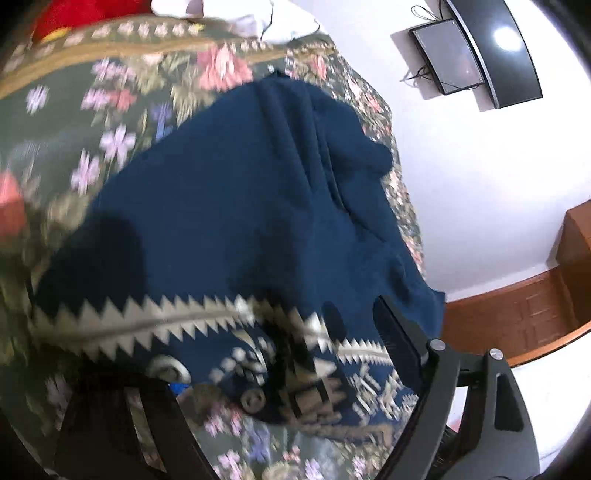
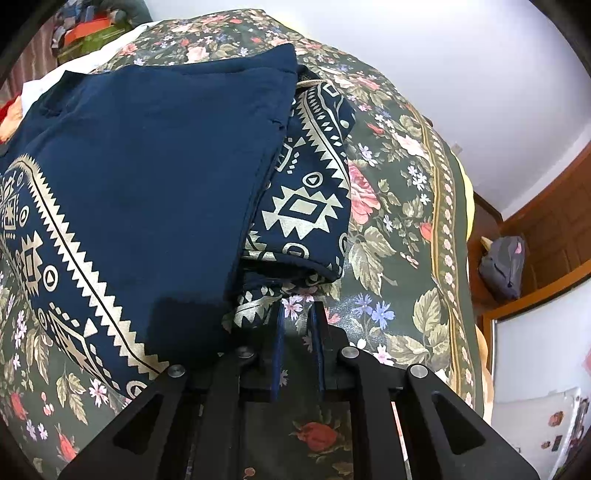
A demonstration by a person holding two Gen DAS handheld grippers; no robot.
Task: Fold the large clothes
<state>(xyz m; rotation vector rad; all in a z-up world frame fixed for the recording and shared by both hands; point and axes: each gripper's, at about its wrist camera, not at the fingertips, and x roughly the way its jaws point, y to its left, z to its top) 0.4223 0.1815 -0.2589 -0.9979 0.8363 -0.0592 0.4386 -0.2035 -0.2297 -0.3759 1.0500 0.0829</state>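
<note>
A navy garment (image 1: 229, 206) with a beige zigzag pattern lies partly folded on a floral bedspread (image 1: 110, 96). In the right wrist view the garment (image 2: 147, 166) has a plain navy layer folded over a patterned layer (image 2: 314, 177). My left gripper (image 1: 258, 369) is open, its fingers wide apart above the patterned hem; the view is blurred. My right gripper (image 2: 297, 314) is open with a narrow gap, empty, its tips just short of the garment's near patterned edge.
The bedspread (image 2: 406, 221) covers the bed. White and red cloth (image 1: 229, 14) lie at the far side. Two monitors (image 1: 472, 55) hang on the white wall. A grey bag (image 2: 502, 266) sits by wooden furniture (image 2: 546, 229) at the right.
</note>
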